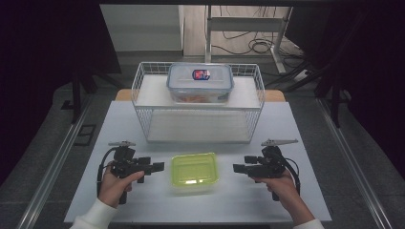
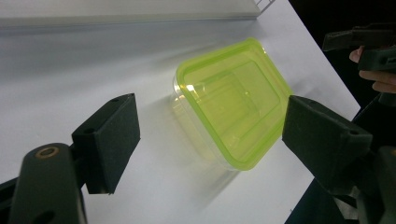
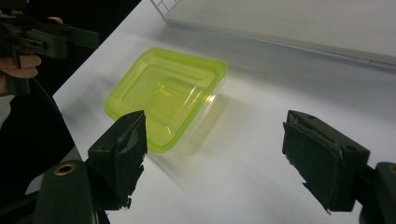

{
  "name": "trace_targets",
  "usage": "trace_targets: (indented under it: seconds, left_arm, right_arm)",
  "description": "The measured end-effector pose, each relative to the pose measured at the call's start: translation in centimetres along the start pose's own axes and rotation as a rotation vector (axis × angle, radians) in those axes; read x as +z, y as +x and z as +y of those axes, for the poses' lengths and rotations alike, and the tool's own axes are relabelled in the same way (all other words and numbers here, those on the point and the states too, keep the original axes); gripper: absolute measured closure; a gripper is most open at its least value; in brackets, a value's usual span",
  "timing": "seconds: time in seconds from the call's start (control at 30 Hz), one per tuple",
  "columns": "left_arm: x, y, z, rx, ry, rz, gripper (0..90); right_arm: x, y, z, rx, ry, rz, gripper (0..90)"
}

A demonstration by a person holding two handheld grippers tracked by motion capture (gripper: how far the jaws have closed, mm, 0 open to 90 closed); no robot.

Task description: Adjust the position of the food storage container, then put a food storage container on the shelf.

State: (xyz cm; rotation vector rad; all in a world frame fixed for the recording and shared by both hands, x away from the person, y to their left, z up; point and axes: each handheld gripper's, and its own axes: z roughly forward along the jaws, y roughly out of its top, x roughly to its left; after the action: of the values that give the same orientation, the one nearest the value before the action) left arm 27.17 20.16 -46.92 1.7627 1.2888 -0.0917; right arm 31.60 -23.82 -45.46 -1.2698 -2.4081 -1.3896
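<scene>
Between our two grippers on the white table [image 1: 286,200] sits the green-lidded container [image 1: 194,171], touched by neither. We hold the left gripper [image 1: 157,167] just beside its left edge, jaws standing wide apart with nothing between them. Our right gripper [image 1: 237,168] waits near the right edge, jaws likewise spread and empty. Beyond it stands a wire basket [image 1: 143,102], and on its shelf rests a clear lidded box [image 1: 200,82].

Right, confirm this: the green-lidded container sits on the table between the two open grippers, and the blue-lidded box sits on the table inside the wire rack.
One slip: the blue-lidded box sits on top of the wire rack, not on the table inside it, as the high view shows. The green-lidded container does sit between the open left gripper and right gripper.
</scene>
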Motion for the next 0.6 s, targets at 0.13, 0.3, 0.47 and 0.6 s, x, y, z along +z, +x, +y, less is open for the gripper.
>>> trace_targets:
  seconds: [0.13, 0.3, 0.47, 0.6]
  left_arm:
    - [0.19, -0.07, 0.06, 0.008, 0.005, -0.014, 17.9]
    - [0.46, -0.02, 0.07, -0.001, 0.015, -0.029, 17.7]
    - [0.35, 0.04, 0.04, -0.011, 0.009, -0.044, 17.7]
    - [0.67, 0.25, -0.02, -0.032, 0.006, -0.049, 17.7]
  right_arm:
    - [-0.09, -0.03, -0.17, 0.002, -0.003, 0.005, 22.3]
    - [-0.19, 0.02, -0.32, 0.001, 0.003, -0.001, 22.3]
    - [0.07, 0.0, -0.26, 0.006, 0.007, 0.007, 22.3]
    - [0.35, 0.06, -0.33, 0.018, 0.01, 0.016, 22.5]
